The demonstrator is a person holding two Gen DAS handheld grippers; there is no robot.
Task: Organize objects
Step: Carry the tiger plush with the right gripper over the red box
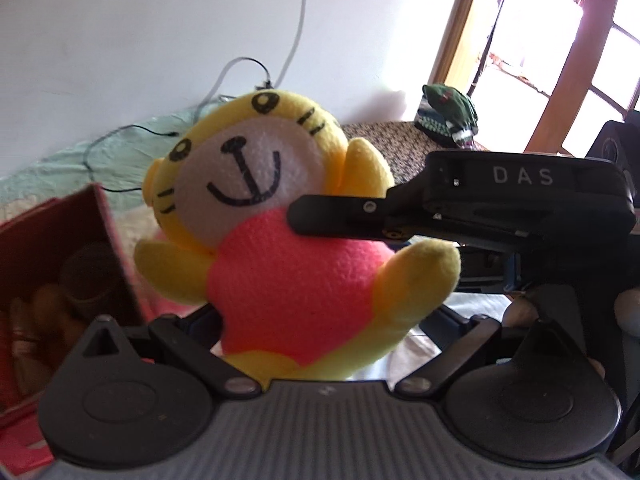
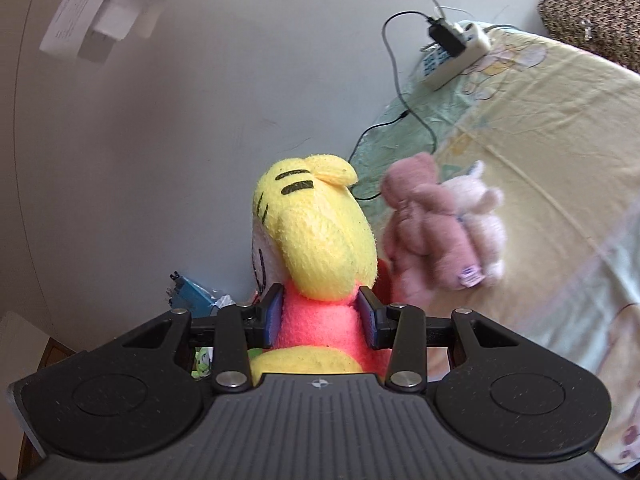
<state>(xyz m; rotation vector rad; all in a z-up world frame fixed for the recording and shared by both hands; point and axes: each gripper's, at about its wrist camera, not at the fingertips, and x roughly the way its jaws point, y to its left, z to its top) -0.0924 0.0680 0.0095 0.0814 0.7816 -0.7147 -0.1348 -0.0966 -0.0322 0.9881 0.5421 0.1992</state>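
Right gripper, marked "DAS", clamped the yellow tiger plush mid-air at its pink torso. Left gripper state: can't tell. Red box held blurred items.

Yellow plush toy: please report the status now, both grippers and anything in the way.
Right gripper shut on yellow plush toy, held in the air. Left gripper open, toy's lower body between its fingers. Red box at left. Pink teddy bears beside the toy.
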